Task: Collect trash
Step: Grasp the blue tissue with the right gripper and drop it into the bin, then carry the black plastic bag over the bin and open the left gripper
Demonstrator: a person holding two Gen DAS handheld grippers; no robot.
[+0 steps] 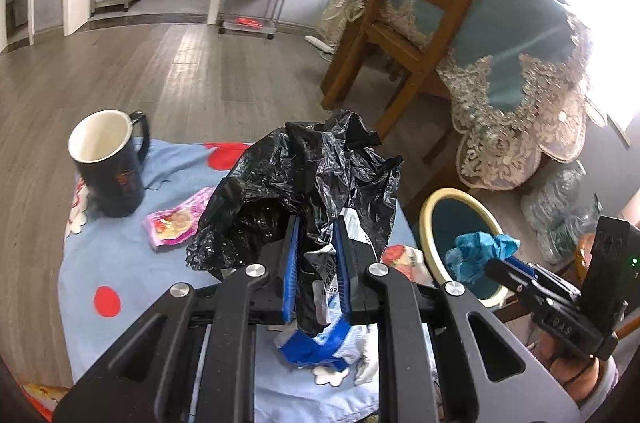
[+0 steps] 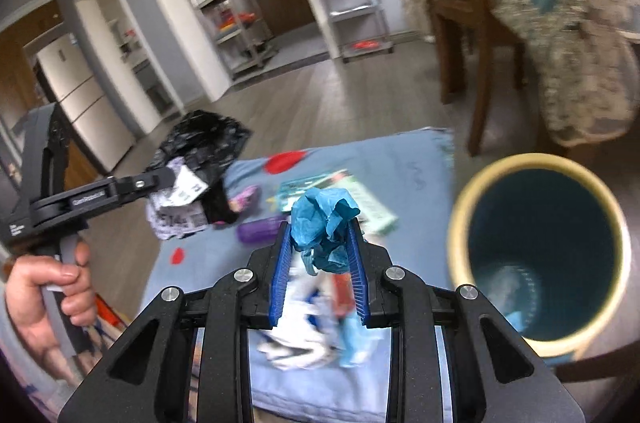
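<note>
Blue paper (image 2: 325, 223) was clamped in the right gripper (image 2: 320, 247) beside the bin (image 2: 456, 223); a black bag (image 1: 304, 175) was clenched by the left gripper (image 1: 316, 263). Wrappers (image 1: 174, 225) remained.

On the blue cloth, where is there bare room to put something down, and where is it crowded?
Bare cloth lies below the mug and pink wrapper, around the red dot. It is crowded around the black bag and toward the bin, where wrappers lie.

Bright daylight, window glare (image 1: 608, 3) blown out at upper right of left view, right view motion-blurred, fisheye bending, dark vignetted corners
</note>
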